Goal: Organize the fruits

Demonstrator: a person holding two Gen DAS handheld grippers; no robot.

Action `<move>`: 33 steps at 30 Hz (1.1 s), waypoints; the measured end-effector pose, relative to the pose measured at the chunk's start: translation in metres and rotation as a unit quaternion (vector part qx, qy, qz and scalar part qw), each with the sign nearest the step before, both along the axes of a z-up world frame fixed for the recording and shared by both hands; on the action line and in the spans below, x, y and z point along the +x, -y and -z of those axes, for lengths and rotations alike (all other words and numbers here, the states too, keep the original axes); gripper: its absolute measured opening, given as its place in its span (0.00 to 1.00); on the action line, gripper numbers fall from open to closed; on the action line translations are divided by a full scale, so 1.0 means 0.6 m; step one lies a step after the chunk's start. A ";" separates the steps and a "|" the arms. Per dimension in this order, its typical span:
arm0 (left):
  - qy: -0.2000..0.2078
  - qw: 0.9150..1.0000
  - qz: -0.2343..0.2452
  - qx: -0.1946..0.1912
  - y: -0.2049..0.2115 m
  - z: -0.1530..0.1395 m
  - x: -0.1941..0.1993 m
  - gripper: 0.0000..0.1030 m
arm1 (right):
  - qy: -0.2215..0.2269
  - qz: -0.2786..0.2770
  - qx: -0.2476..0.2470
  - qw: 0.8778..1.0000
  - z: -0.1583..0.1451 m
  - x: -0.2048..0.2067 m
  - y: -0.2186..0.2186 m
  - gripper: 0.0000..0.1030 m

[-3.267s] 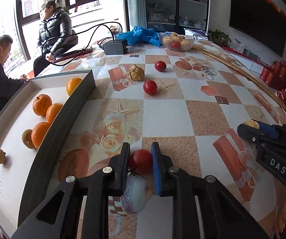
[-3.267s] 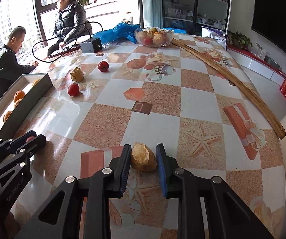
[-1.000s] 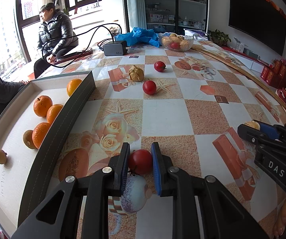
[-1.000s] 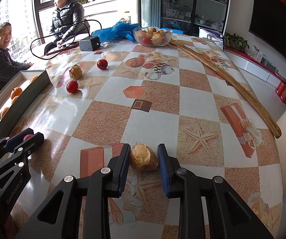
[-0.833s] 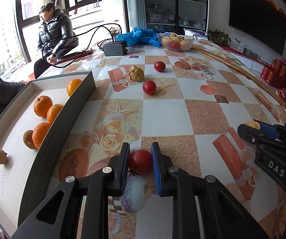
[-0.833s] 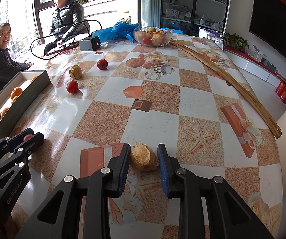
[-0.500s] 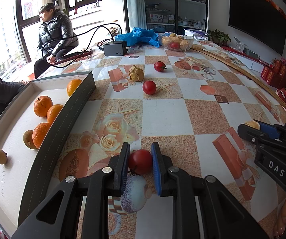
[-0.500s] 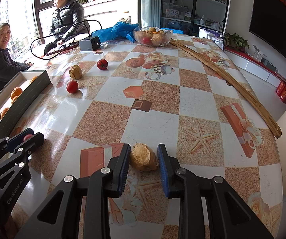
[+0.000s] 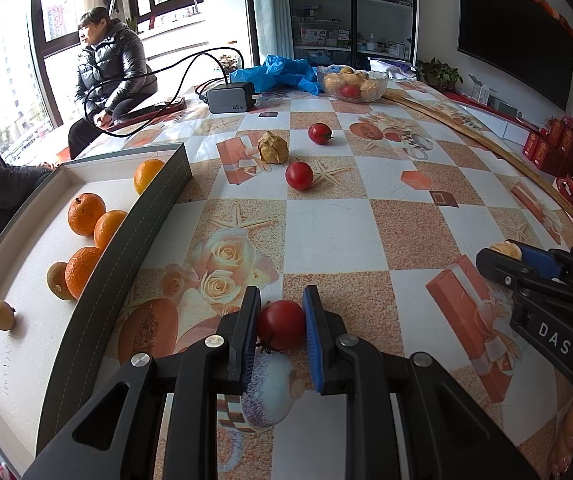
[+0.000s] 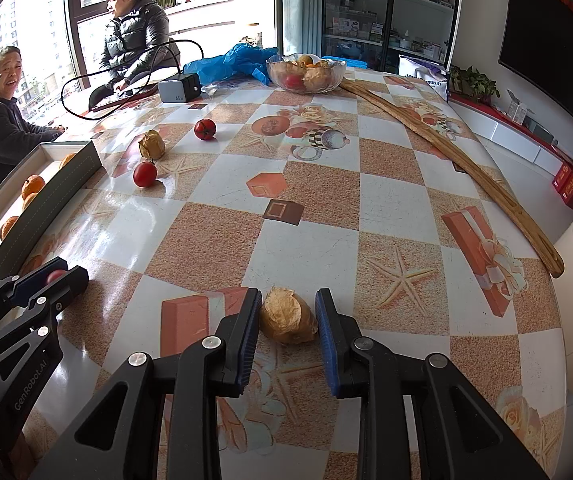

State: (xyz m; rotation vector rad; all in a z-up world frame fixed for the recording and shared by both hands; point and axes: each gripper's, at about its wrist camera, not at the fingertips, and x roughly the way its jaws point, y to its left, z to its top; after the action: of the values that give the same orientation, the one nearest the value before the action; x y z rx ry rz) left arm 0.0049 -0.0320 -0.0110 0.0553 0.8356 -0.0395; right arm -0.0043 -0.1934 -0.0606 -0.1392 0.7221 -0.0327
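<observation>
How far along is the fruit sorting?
Done: oranges and small brown fruits lie in the grey-walled tray. In hand: left hand-held gripper clamps a red tomato; right hand-held gripper clamps a papery golden husk fruit. Left: two tomatoes and one husk fruit on the table.

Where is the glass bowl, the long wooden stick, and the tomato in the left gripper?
Glass bowl (image 10: 306,74), right wrist view, on its front wall.
Stick (image 10: 438,140), right wrist view, on its middle.
Tomato (image 9: 281,325), left wrist view, on its red front, between the pads.
</observation>
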 end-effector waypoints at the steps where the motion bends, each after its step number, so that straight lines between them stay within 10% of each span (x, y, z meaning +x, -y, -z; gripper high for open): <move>1: 0.000 1.000 0.000 0.000 0.000 0.000 0.000 0.23 | 0.000 0.000 0.000 1.000 0.000 0.000 0.000 0.28; 33: 0.002 1.000 0.001 0.007 -0.005 0.000 0.001 0.23 | 0.000 0.000 0.004 1.000 0.000 0.000 0.002 0.28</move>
State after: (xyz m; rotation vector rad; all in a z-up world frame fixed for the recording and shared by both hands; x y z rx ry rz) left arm 0.0058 -0.0290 -0.0109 0.0696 0.8327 -0.0356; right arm -0.0046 -0.1947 -0.0604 -0.1309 0.7219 -0.0291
